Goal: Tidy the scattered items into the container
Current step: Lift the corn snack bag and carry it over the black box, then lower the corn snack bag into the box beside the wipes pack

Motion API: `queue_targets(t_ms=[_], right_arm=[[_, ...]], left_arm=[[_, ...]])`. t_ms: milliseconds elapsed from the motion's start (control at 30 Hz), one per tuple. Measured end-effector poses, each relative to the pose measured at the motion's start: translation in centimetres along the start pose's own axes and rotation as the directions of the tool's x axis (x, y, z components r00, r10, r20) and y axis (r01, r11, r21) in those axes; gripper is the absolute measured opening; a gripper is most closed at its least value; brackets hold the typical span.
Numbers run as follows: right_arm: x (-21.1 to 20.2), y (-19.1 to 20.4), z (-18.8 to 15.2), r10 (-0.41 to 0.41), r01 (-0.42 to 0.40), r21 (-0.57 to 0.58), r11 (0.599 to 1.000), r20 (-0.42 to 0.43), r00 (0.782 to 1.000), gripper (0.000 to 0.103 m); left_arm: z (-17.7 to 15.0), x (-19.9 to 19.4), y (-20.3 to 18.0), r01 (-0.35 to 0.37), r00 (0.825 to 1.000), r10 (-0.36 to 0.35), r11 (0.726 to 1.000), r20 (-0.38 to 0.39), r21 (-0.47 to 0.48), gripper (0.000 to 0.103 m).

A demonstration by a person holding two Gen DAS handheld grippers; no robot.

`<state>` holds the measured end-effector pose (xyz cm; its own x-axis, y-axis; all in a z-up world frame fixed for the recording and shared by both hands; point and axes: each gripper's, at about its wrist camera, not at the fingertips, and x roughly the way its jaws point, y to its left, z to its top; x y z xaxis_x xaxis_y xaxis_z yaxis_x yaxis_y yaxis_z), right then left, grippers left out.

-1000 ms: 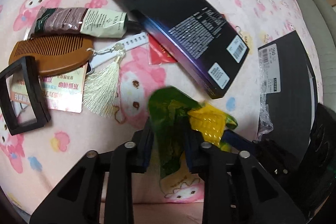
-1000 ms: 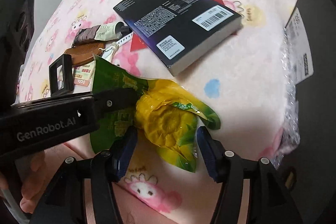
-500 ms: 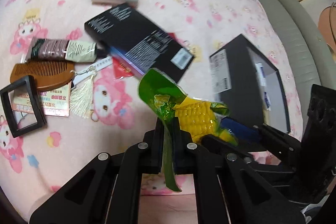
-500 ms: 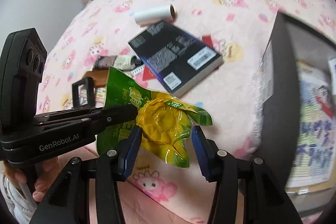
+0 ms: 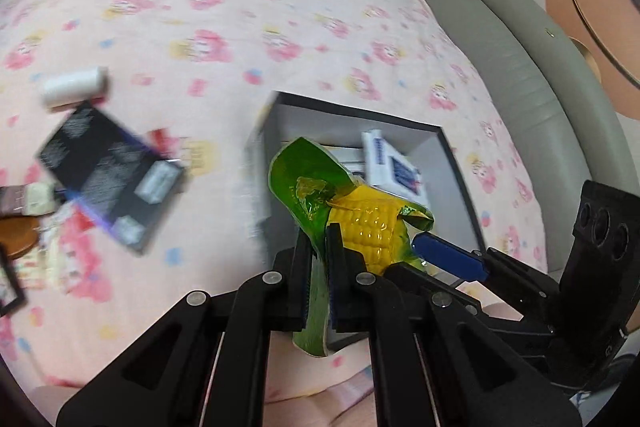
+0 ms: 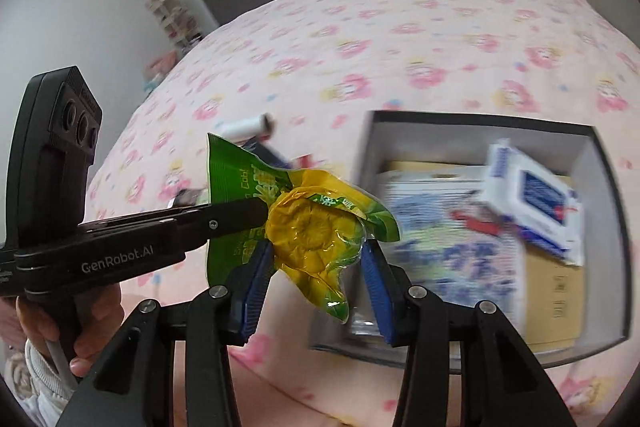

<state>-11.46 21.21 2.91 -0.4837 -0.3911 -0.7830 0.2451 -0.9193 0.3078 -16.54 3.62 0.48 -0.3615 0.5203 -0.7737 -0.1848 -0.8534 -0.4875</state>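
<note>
A green and yellow corn packet (image 5: 360,223) hangs in the air near the open black box (image 5: 448,147). My left gripper (image 5: 319,247) is shut on the packet's green flap. In the right wrist view the packet (image 6: 308,223) sits between my right gripper's (image 6: 316,267) blue pads, which stand apart around its yellow end without clearly pressing it. The box (image 6: 600,227) holds a white and blue packet (image 6: 532,203) and printed paper items.
On the pink blanket to the left lie a black book (image 5: 104,171), a white roll (image 5: 74,93), a cream tube (image 5: 28,199) and a brown comb (image 5: 16,237). A grey padded bed edge (image 5: 520,75) runs along the right.
Both grippers have lifted the corn packet off the blanket and carried it right, toward the open box. The scattered items have slid left in view.
</note>
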Motion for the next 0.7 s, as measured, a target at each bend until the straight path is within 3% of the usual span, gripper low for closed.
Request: queue_targets(t_ms=[233, 367, 700], right_arm=[[-2.0, -6.7, 1.3, -0.036, 0.033, 0.066, 0.997, 0.037, 0.999, 0.042], [-2.2, -10.0, 1.3, -0.004, -0.004, 0.142, 0.990, 0.059, 0.998, 0.041], [-0.2, -12.9, 0.3, 0.002, -0.008, 0.204, 0.979, 0.026, 1.000, 0.040]], left_arm=[[0.9, 5.1, -5.1, 0.023, 0.997, -0.020, 0.999, -0.079, 0.036, 0.003], [0.3, 8.0, -6.4, -0.001, 0.990, 0.007, 0.999, -0.140, 0.041, 0.003], [-0.5, 12.7, -8.6, -0.047, 0.973, 0.057, 0.998, -0.223, 0.053, 0.005]])
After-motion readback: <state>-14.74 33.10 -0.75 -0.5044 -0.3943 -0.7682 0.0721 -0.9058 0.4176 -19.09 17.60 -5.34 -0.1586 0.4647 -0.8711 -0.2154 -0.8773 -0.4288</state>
